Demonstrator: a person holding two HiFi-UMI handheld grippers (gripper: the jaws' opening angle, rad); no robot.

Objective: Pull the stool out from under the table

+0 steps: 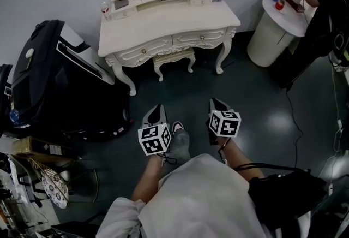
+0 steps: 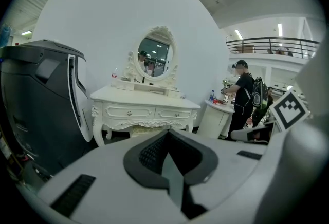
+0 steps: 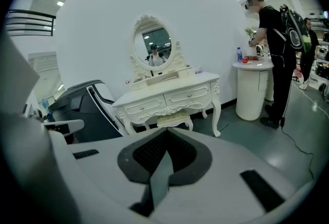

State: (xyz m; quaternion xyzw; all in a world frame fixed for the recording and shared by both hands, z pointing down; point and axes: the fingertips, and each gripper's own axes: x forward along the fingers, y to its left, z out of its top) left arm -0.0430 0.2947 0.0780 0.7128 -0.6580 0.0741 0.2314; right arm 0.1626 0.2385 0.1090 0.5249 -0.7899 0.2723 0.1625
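A white carved dressing table point(image 1: 169, 24) with an oval mirror stands against the far wall. The small white stool point(image 1: 173, 61) with a cream cushion is tucked under it, between the front legs. In the head view my left gripper point(image 1: 156, 111) and right gripper point(image 1: 217, 103) hover side by side over the dark floor, well short of the stool and pointing towards it. Both are shut with nothing between the jaws. The left gripper view shows its shut gripper point(image 2: 167, 133) below the table point(image 2: 144, 99) and stool point(image 2: 138, 130). The right gripper view shows the same: gripper point(image 3: 165, 131), table point(image 3: 164, 92), stool point(image 3: 174, 119).
A big black reclining chair point(image 1: 54, 78) stands left of the table. At the right is a round white pedestal table point(image 1: 275, 29) with bottles, and a person in black point(image 1: 327, 18) beside it. A cable point(image 1: 294, 122) trails on the floor. Clutter point(image 1: 38, 177) lies at lower left.
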